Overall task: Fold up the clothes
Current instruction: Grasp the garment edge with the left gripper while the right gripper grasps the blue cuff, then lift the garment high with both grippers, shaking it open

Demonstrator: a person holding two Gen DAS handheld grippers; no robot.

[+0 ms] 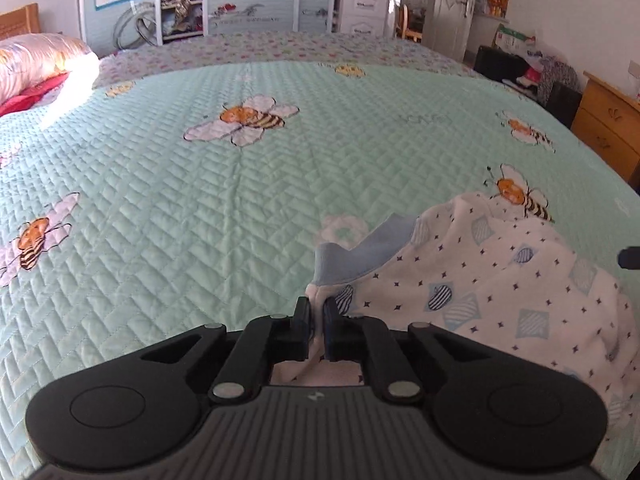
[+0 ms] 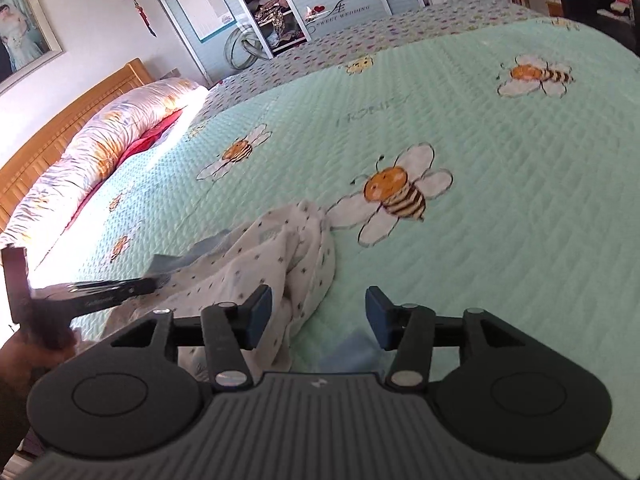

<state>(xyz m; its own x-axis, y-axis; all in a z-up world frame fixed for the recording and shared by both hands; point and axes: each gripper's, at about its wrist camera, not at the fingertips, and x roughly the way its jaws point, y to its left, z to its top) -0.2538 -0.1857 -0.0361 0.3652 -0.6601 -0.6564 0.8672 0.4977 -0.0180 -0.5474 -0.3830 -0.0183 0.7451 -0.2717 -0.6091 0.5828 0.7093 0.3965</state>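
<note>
Two tools low over bedspread (image 1: 200,200), left tool (image 1: 316,312) pinching garment (image 1: 500,280), right tool (image 2: 316,316) agape

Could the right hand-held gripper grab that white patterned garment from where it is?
Probably yes. The right hand-held gripper is open, the garment lies bunched just ahead beside its left finger, and nothing lies between them on the bedspread.

Left gripper (image 1: 316,314) pinched closed, right gripper (image 2: 318,314) — jaws apart

One crumpled garment (image 1: 500,280), two tools (image 1: 316,316) (image 2: 316,316), one quilt (image 1: 200,200), one rolled duvet (image 2: 100,148).
</note>
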